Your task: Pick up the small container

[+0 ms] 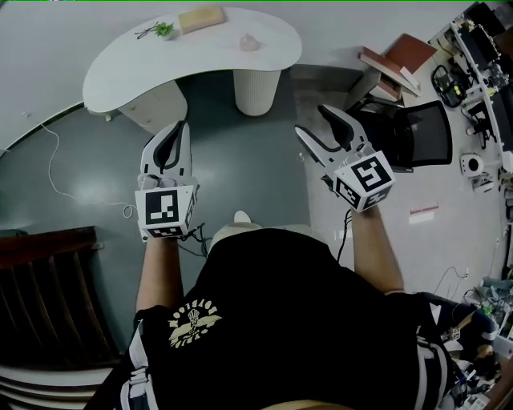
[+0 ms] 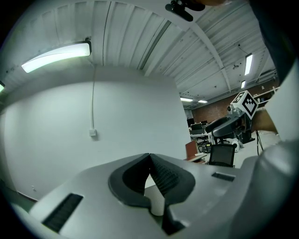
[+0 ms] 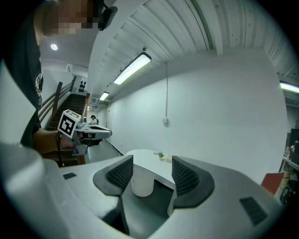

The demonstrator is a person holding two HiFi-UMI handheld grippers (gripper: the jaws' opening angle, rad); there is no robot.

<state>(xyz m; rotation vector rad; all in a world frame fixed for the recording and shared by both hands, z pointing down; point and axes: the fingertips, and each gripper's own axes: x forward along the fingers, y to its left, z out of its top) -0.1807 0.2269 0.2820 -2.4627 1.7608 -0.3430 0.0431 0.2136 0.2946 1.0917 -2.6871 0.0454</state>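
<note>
— Where does the small container sit?

— The small container [image 1: 249, 42] stands toward the right end of the white curved surface [image 1: 144, 60], about midway between its near and far edges. A little plant [image 1: 163, 30] and a tan block [image 1: 201, 18] lie along the far edge, well apart from it.

— And your grippers?

— I hold both well short of the near edge, over the dark floor [image 1: 240, 168]. My left gripper [image 1: 176, 136] has its jaws pressed together at the tips, with nothing between them. My right gripper [image 1: 313, 120] is wide apart and empty. Between its jaws I see only the surface and its ribbed pedestal [image 1: 257, 90] in the distance.

— What about room to move?

— There is bare floor between me and the near edge. An office chair [image 1: 417, 132] stands close on the right, just beyond my right gripper. A thin cable [image 1: 56, 172] trails over the floor at the left.
</note>
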